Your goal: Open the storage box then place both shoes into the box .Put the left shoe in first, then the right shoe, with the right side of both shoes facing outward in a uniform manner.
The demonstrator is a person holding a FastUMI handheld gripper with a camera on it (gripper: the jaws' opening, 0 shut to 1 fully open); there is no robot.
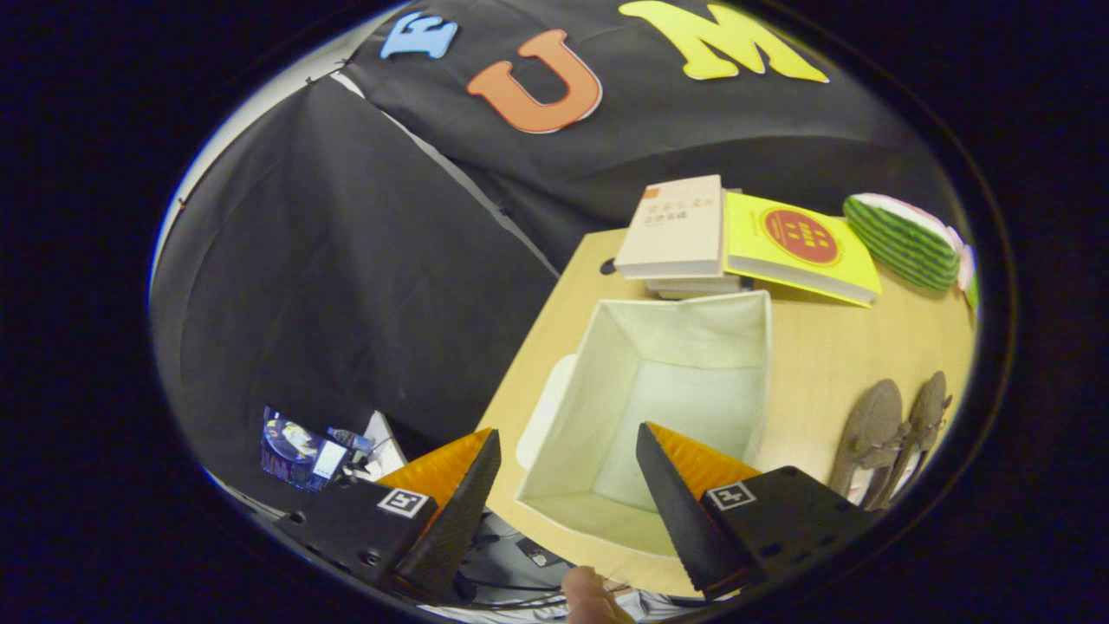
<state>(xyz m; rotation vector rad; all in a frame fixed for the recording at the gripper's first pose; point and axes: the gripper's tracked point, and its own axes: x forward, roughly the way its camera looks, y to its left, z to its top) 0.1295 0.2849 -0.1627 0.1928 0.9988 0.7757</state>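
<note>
a: gripper status?
b: gripper hangs above the near end of the wooden table, jaws wide apart, gripping nothing. a fingertip pokes in below, cut off.
a: storage box?
b: storage box stands open just ahead, between the fingers; a white lid peeks from behind its left wall, mostly hidden.
a: shoes?
b: both shoes lie right of the box, toes hidden behind the right finger. books sit beyond.

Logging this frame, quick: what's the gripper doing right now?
Gripper: open, holding nothing, fingers spread above the open storage box; shoes lie untouched beside it.
</note>
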